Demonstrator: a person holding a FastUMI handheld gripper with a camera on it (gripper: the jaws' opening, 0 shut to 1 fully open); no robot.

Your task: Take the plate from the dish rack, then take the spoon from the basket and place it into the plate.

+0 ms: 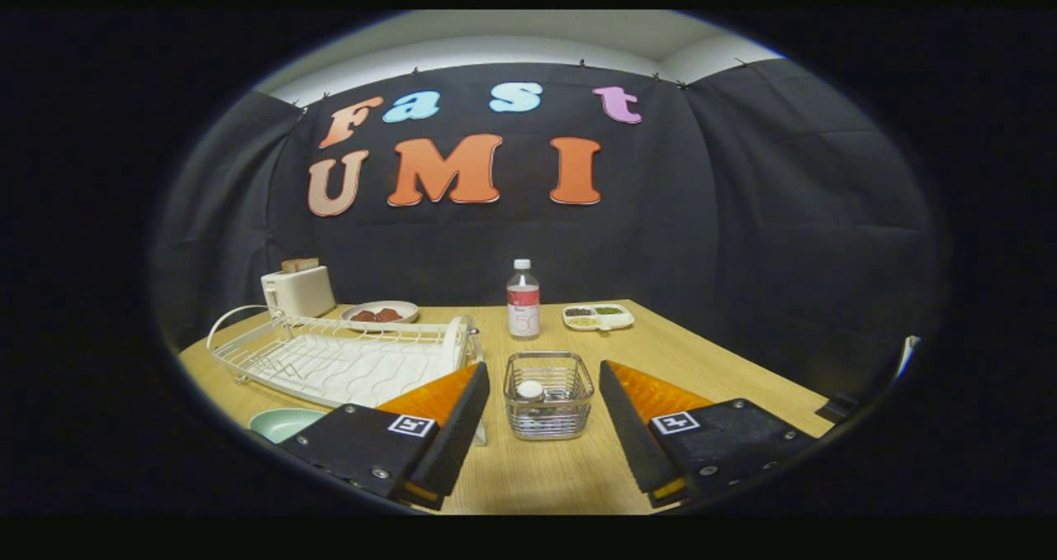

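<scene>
I have the gripper (pixel 545 428) hovering over the light wooden desk (pixel 702 362) with its two black-and-orange fingers spread wide and nothing between them. Just ahead, framed in the gap between the fingers, stands the small square wire basket (pixel 549 395), and I can make out the pale rounded end of the spoon (pixel 530 390) resting inside it.

Off to the left of the fingers lies the white wire dish rack (pixel 330 362). At its near end, close to the left finger, a white round plate (pixel 453 347) stands on edge in the slots. A pale green dish (pixel 285 424) sits on the desk beside the rack, partly hidden by the left finger.

Farther back I see a cream toaster (pixel 299 291), a shallow plate of reddish food (pixel 380 315), a clear plastic bottle with a red label (pixel 523 300) and a white divided tray (pixel 599 316).

I judge the first step is not yet done: the plate is in the rack. My next move calls for swinging left, lining the open fingers over the plate's upper rim, and closing on that thin edge before lifting it straight out of the slots.
</scene>
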